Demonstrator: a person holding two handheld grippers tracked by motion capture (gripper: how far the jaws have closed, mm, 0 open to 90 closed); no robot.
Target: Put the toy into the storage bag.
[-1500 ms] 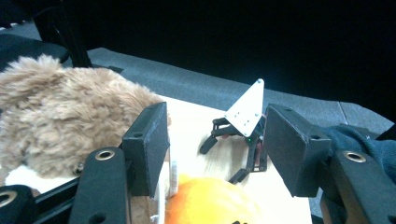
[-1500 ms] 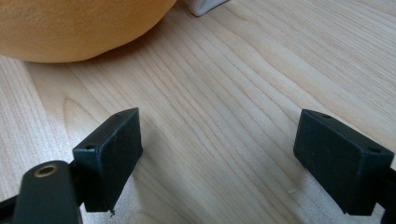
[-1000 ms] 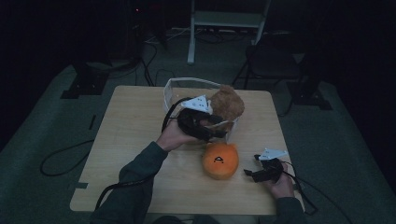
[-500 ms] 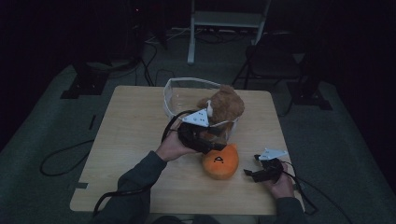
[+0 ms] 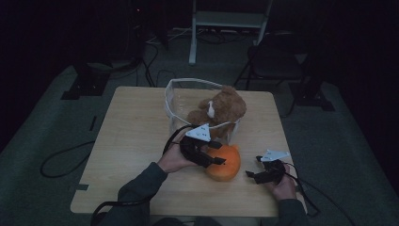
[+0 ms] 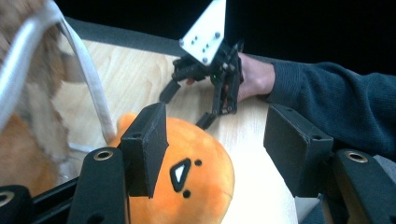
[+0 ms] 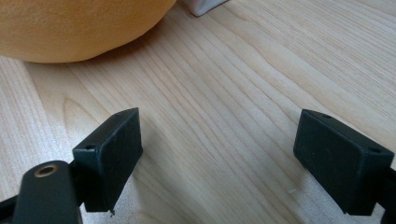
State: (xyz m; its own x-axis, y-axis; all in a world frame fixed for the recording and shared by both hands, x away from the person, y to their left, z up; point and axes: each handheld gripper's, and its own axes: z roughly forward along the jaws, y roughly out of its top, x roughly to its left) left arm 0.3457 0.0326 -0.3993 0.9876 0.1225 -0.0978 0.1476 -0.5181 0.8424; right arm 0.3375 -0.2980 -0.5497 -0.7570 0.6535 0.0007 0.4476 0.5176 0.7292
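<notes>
My left gripper point(image 5: 217, 153), jaws apart, hangs over the orange plush point(image 5: 225, 163) near the table's point(image 5: 131, 136) front edge; my right gripper point(image 5: 256, 168), jaws wide, rests just beside it, empty.

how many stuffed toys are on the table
2: a brown teddy bear in the clear bin, and an orange plush on the table just in front of it.

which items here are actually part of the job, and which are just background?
In play:
- orange plush, under the open left gripper
- clear basket, white-rimmed
- brown teddy bear, in that basket

Just about:
- right gripper, open, resting on the table, nothing between its jaws
- chair behind the table
- cables on the floor
</notes>
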